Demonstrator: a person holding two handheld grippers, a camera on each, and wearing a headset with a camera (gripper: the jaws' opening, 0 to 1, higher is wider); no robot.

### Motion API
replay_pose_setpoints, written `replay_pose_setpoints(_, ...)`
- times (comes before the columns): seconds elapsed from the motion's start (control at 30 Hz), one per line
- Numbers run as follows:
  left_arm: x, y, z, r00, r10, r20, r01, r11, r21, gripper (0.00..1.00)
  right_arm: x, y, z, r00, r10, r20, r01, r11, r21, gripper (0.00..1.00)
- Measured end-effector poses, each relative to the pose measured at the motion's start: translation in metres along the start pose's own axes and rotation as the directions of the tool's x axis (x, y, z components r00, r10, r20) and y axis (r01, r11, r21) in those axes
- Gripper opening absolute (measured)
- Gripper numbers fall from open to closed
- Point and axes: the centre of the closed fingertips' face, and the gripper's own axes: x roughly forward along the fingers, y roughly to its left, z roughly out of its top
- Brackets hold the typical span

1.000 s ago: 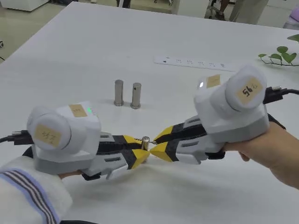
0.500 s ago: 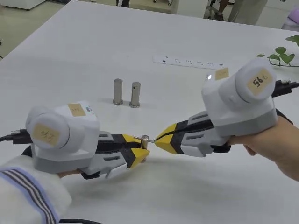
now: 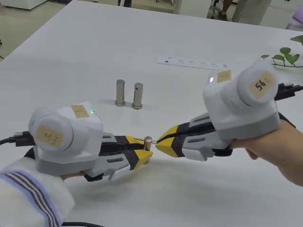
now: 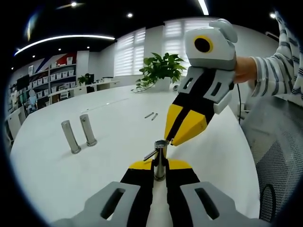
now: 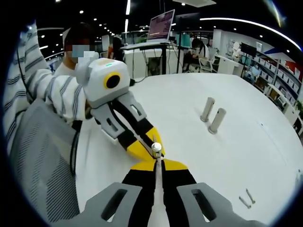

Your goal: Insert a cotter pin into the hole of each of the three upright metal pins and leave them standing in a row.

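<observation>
The metal pin [image 4: 160,161] stands upright, clamped in our left gripper [image 4: 160,171]. The cotter pin [image 4: 150,154] lies sideways through its top. Its tip pokes out away from our right gripper [image 4: 172,141], whose jaws pinch the other end, just beside the pin. We cannot see the hole. The other metal pins [image 3: 129,94] stand well apart on the worktop [image 3: 71,56].
</observation>
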Motion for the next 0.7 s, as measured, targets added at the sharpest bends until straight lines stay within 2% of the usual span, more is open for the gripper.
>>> replay_pose_setpoints(0.1,0.000,0.000,0.000,1.0000,0.002,0.001,-0.002,1.000,0.001,0.07,-0.005,-0.001,-0.001,0.9998,-0.017,0.004,0.017,1.000,0.003,0.10)
replay_pose_setpoints(0.3,0.000,0.001,0.000,1.0000,0.007,0.006,-0.007,1.000,-0.002,0.07,-0.015,0.004,-0.002,0.9961,-0.029,0.083,0.022,0.996,0.082,0.20)
replay_pose_setpoints(0.4,-0.001,0.002,0.000,0.9999,0.013,0.006,-0.013,1.000,-0.022,0.07,-0.017,0.006,-0.006,0.9932,-0.035,0.111,0.022,0.993,0.118,0.30)
replay_pose_setpoints(0.43,-0.001,0.003,0.000,0.9999,0.015,0.006,-0.015,0.999,-0.031,0.07,-0.017,0.006,-0.007,0.9928,-0.039,0.113,0.024,0.991,0.130,0.33)
replay_pose_setpoints(0.5,-0.001,0.004,0.000,0.9999,0.015,-0.001,-0.015,1.000,-0.012,0.07,-0.019,0.006,-0.011,0.9923,-0.046,0.115,0.028,0.988,0.151,0.40)
replay_pose_setpoints(0.6,-0.002,0.007,0.001,0.9996,0.024,-0.011,-0.024,1.000,0.001,0.07,-0.022,0.004,-0.016,0.9919,-0.068,0.107,0.048,0.982,0.182,0.45)
replay_pose_setpoints(0.7,-0.002,0.010,0.005,0.9995,0.033,-0.003,-0.033,0.999,-0.003,0.07,-0.026,0.002,-0.018,0.9892,-0.096,0.111,0.073,0.978,0.197,0.60)
